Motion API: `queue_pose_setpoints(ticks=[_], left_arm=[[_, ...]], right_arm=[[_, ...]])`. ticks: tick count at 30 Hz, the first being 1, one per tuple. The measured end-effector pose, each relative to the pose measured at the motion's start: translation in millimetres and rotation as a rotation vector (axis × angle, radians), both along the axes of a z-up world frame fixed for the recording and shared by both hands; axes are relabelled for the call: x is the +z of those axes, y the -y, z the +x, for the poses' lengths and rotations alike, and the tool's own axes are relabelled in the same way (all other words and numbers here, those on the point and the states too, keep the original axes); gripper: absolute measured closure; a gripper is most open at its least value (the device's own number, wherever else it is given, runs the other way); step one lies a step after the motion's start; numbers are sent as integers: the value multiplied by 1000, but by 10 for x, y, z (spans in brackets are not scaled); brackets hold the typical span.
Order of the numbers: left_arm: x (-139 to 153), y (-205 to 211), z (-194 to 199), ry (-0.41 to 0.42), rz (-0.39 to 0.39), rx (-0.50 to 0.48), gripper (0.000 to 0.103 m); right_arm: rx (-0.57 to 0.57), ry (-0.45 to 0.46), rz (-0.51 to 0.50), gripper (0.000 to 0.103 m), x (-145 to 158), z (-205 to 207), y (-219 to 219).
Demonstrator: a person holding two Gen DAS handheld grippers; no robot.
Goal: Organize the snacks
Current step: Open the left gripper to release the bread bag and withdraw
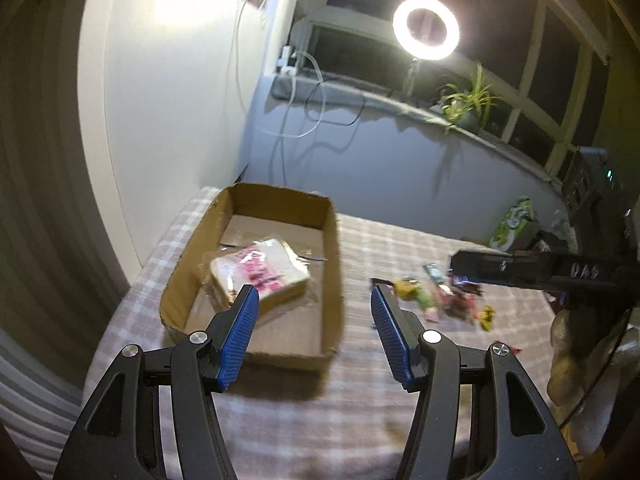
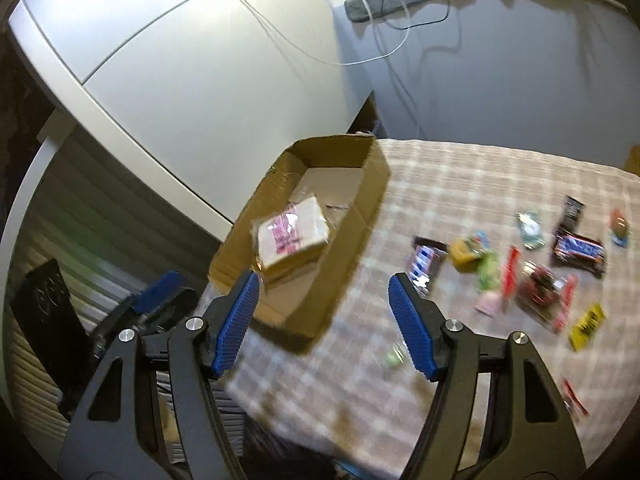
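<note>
Grippers are both hovering above the table, angled downward, jaws standing apart with nothing between the pads. Left gripper [image 1: 314, 292] is pointing at the near edge of the cardboard box [image 1: 330, 276], its ribbed blue pads [image 1: 240, 334] mounted on matte black arms with silver pivot pins. Right gripper [image 2: 324, 280] is opening wider, likewise empty, and is hanging over the box's near right corner; the left wrist view is showing its black body [image 1: 532, 270] reaching in from the right, with part of the person's hand [image 1: 568, 360] below it. Box is sitting at the table's left end: open-topped, rectangular, brown corrugated walls with torn, ragged rims. Wrapped sandwich bread [image 1: 260, 276] is lying inside on the box floor, a pale square slab in clear crinkled film bearing a pink label. Loose snacks [image 2: 532, 264] are lying scattered on the checked pink-and-white tablecloth [image 2: 460, 184] to the right of the box, well apart from it: glossy wrappers in brown, red, yellow and green, shapes blurred. Ring light [image 1: 426, 28] is glowing by the dark window.
</note>
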State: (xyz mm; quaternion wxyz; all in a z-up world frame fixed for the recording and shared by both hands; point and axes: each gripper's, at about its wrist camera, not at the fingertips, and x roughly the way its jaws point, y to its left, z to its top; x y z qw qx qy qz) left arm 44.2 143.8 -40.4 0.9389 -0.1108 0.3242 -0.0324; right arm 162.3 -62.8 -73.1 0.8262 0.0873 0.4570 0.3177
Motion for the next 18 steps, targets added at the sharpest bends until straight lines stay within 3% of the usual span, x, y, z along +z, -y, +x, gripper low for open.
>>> queue_pose_setpoints(ticks=[8,13,18], left_arm=[[339,233,-419,95,6,-61,45],[462,364,-651,137,-11,-110,45],[399,485,-755,137,-17,-141,45]], right_arm=[[0,172,-131,33,261,-613,428],[-60,210,-121,33,355,-900,819],[-119,245,-115,33,385,-1111,1158]])
